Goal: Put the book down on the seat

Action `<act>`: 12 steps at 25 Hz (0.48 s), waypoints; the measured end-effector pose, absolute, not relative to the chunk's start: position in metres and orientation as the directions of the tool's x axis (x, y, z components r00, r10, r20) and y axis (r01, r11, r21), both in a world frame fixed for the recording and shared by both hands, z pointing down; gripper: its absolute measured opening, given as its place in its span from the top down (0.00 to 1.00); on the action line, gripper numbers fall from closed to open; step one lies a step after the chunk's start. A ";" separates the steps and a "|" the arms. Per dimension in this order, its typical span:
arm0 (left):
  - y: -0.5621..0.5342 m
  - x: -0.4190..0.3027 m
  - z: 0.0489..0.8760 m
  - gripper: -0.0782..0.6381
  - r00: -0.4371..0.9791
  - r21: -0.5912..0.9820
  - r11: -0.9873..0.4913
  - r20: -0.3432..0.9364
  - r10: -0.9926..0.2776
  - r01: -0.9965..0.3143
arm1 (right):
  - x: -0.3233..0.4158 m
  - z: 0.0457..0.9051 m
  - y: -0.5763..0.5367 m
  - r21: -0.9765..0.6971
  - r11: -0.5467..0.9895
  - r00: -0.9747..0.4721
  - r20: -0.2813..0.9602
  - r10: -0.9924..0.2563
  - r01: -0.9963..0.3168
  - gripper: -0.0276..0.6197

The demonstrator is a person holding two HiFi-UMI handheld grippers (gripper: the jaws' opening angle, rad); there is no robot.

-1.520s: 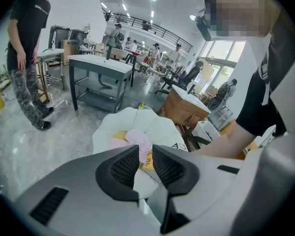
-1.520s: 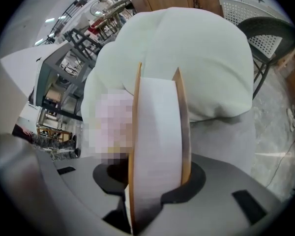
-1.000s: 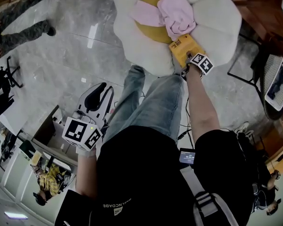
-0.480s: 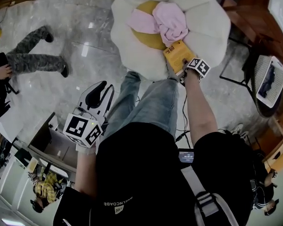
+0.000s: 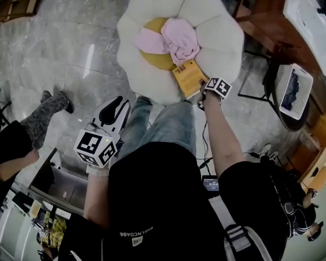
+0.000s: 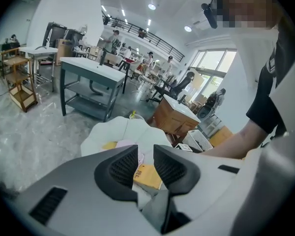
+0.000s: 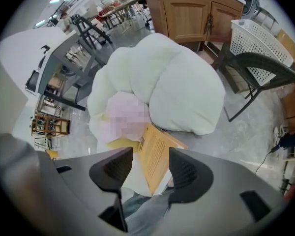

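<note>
A white flower-shaped seat (image 5: 152,80) with a yellow middle carries a pink cloth (image 5: 176,37). The orange book (image 5: 186,78) rests tilted on the seat's near right petal, just below the cloth. My right gripper (image 5: 201,85) is at the book's near right edge. In the right gripper view the book (image 7: 155,149) shows between the jaws, which stand wide apart and off its covers. My left gripper (image 5: 112,112) hangs low beside my left leg, away from the seat. Its jaws (image 6: 146,154) are a little apart with nothing between them.
A wooden cabinet (image 5: 271,20), a black chair frame (image 5: 263,78) and a white basket (image 5: 293,91) stand right of the seat. A bystander's leg (image 5: 43,113) is at the left. My own jeans leg (image 5: 168,124) is against the seat's front. A grey table (image 6: 88,73) stands beyond.
The head view has drawn back, so the whole seat shows. The book and right gripper stay at the seat's near right petal. The bystander at the left has walked on.
</note>
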State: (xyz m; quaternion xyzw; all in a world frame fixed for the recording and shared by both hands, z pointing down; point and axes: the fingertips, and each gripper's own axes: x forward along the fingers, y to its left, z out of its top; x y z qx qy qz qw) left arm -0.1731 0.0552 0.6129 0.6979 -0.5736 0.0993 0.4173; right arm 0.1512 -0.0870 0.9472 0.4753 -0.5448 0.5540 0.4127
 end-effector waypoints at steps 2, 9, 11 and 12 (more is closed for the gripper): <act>0.047 -0.171 0.611 0.77 0.340 0.475 -0.016 0.606 -0.719 -0.880 | 0.147 0.934 -0.091 -0.226 -0.052 -0.222 0.973 -0.070 -0.973 0.61; 0.015 -0.158 0.598 0.77 0.417 0.492 -0.108 0.579 -0.700 -0.864 | 0.129 0.878 -0.103 -0.318 -0.038 -0.312 0.943 -0.114 -0.947 0.61; 0.002 -0.152 0.593 0.77 0.448 0.498 -0.147 0.564 -0.693 -0.855 | 0.126 0.857 -0.112 -0.351 -0.058 -0.339 0.929 -0.150 -0.935 0.61; -0.003 -0.149 0.591 0.77 0.464 0.503 -0.165 0.556 -0.690 -0.848 | 0.125 0.846 -0.114 -0.369 -0.070 -0.354 0.920 -0.166 -0.927 0.61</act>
